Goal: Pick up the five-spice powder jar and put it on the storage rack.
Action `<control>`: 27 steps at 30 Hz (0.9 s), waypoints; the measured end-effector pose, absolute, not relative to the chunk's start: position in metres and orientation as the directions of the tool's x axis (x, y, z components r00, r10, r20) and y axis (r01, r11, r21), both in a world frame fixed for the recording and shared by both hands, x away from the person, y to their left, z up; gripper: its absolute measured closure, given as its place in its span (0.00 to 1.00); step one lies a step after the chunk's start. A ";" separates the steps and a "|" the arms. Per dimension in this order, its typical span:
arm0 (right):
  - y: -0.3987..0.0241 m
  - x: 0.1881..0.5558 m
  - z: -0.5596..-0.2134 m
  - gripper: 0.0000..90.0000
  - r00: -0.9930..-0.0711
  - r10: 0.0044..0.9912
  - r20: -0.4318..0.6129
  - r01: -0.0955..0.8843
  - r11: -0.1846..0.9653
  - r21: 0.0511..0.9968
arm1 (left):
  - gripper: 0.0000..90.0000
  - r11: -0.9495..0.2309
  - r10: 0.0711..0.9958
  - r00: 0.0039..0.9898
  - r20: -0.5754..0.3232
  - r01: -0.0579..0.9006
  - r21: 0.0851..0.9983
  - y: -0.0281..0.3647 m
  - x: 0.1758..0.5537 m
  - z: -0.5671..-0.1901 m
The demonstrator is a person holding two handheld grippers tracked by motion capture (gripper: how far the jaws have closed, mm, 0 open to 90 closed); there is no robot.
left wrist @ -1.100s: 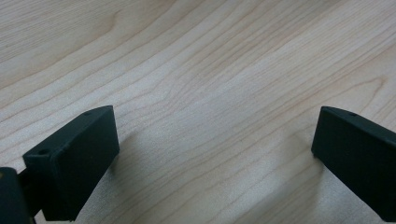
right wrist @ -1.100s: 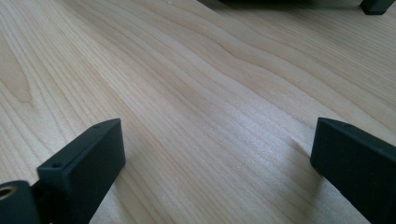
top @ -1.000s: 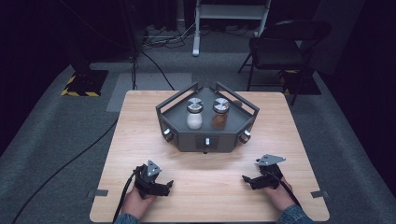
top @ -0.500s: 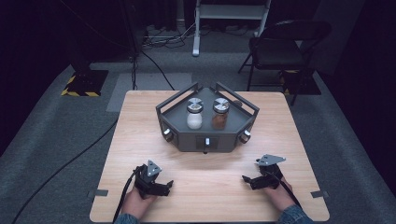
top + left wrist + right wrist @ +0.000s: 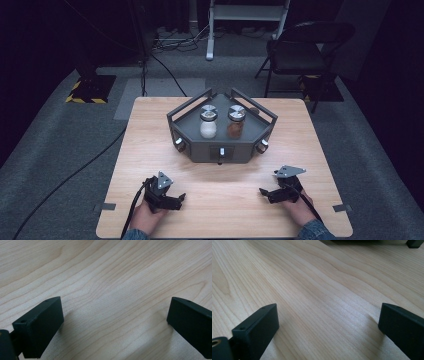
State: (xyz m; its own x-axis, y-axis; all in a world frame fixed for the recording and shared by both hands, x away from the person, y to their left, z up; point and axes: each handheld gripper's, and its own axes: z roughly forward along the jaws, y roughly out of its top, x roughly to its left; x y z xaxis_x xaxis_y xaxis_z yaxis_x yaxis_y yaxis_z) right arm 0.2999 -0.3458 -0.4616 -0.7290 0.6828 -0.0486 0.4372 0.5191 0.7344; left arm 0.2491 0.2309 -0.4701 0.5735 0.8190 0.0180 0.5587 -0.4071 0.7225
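Pale wood grain covers the table (image 5: 150,130), the largest thing here. At its far middle stands a dark grey angular tray (image 5: 220,148), railed along its edges. Inside it two jars stand upright, just beside each other: the white-filled jar (image 5: 208,122) to the left, the brown-filled jar (image 5: 235,121) to the right. Well apart from them, at the near edge, the left gripper (image 5: 179,199) and the right gripper (image 5: 263,192) rest low over bare wood, each with jaws spread wide and holding nothing.
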 end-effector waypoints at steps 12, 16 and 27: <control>-0.346 0.300 -0.462 0.03 -0.731 0.680 -0.049 0.436 0.521 0.734 | 0.01 -0.407 0.819 0.574 0.018 0.559 0.723 0.231 0.249 -0.470; -0.346 0.300 -0.462 0.03 -0.732 0.680 -0.049 0.435 0.521 0.734 | 0.01 -0.408 0.818 0.574 0.019 0.558 0.723 0.231 0.249 -0.470; -0.346 0.300 -0.462 0.03 -0.734 0.678 -0.049 0.434 0.522 0.734 | 0.01 -0.408 0.818 0.574 0.018 0.558 0.723 0.231 0.249 -0.470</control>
